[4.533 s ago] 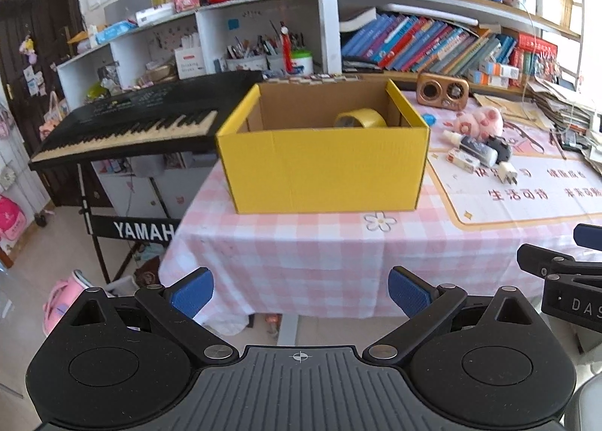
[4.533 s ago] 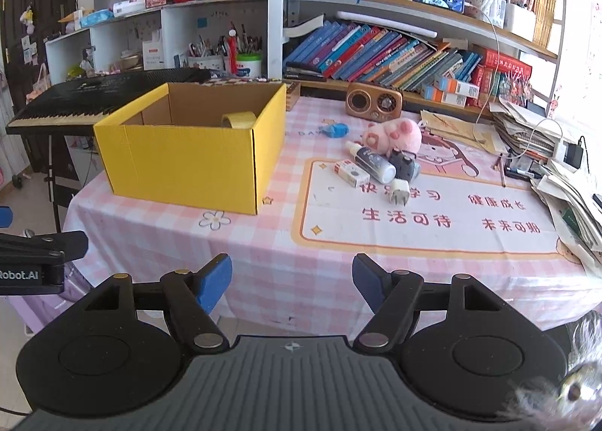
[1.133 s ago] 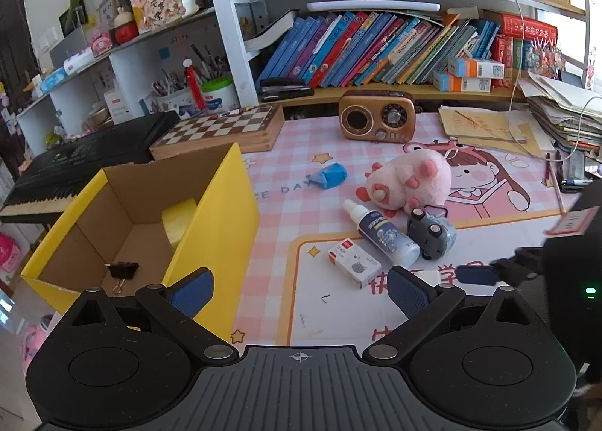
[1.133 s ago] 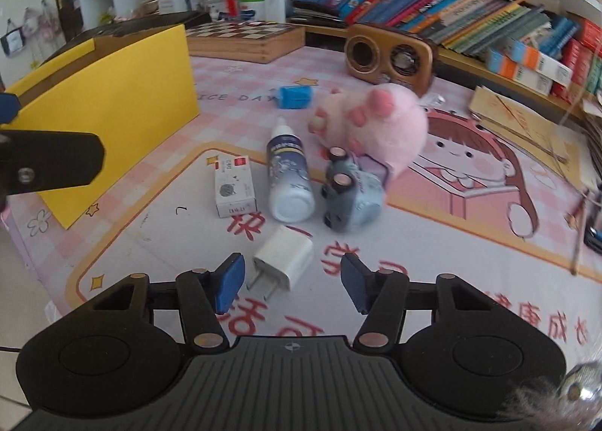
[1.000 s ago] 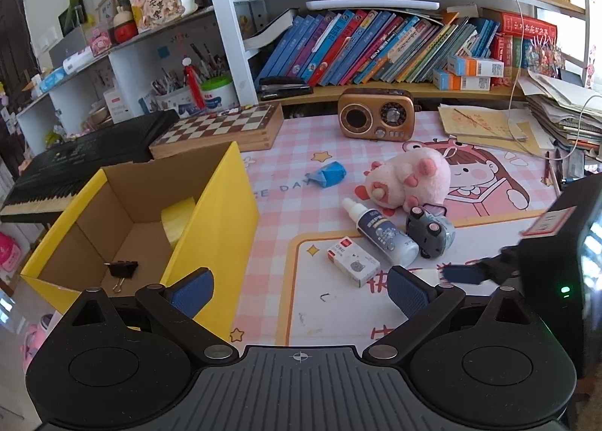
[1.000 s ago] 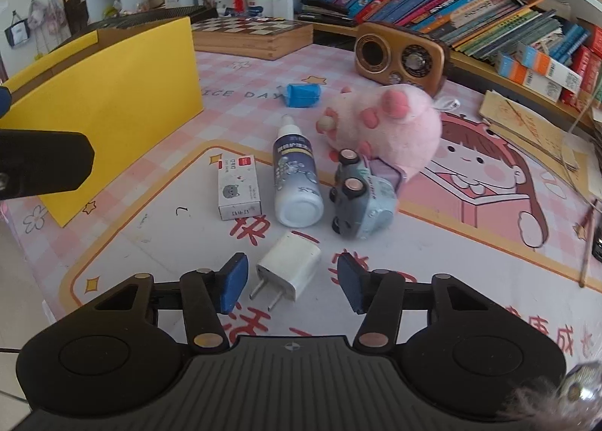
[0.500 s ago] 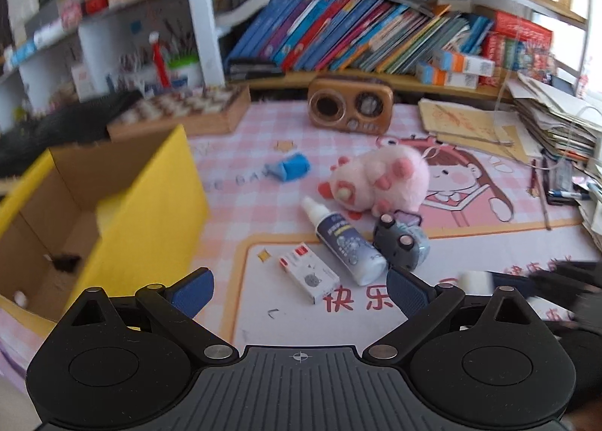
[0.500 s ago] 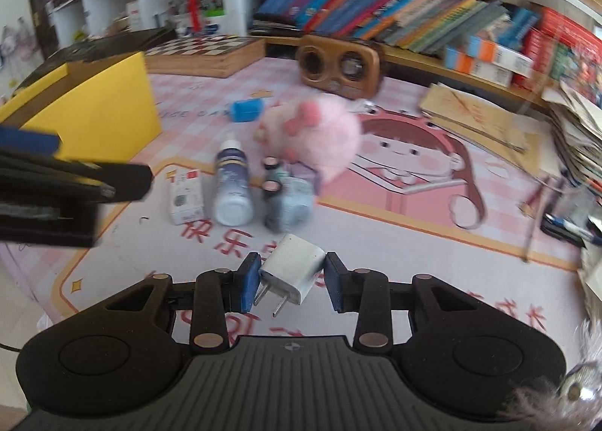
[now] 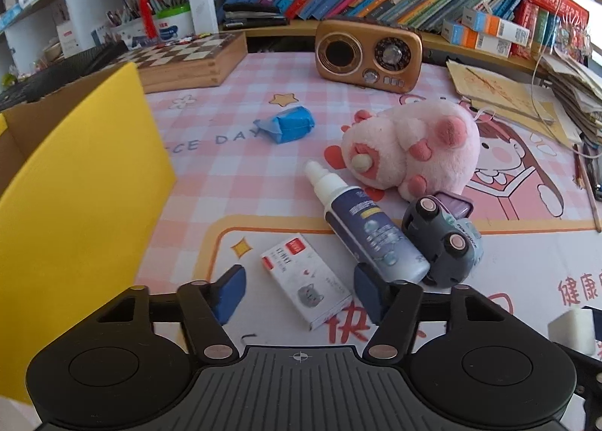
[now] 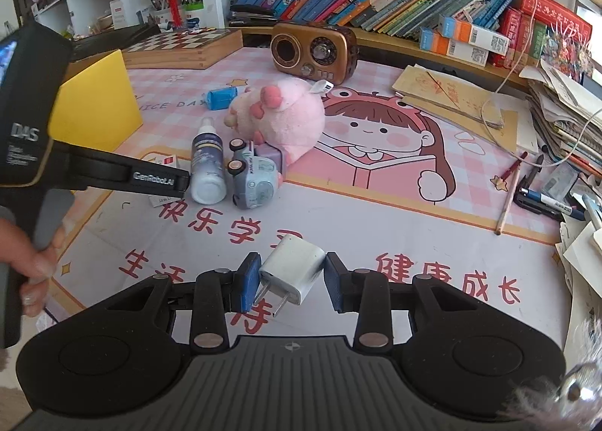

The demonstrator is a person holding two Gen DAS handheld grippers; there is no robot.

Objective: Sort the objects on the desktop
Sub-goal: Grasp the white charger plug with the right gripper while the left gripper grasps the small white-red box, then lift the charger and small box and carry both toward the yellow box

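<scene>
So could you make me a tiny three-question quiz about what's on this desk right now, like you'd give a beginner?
1. True or false: the right gripper has a white charger plug between its fingers.
2. Which thing lies between the left gripper's fingers? A) the spray bottle B) the small white box C) the pink plush toy
3. Fill in: the toy car lies on its ____, wheels showing, touching the spray bottle.

Key
1. True. The blue pads sit against both sides of the plug.
2. B. The fingers are spread wide around it, not touching it.
3. Side.
</scene>
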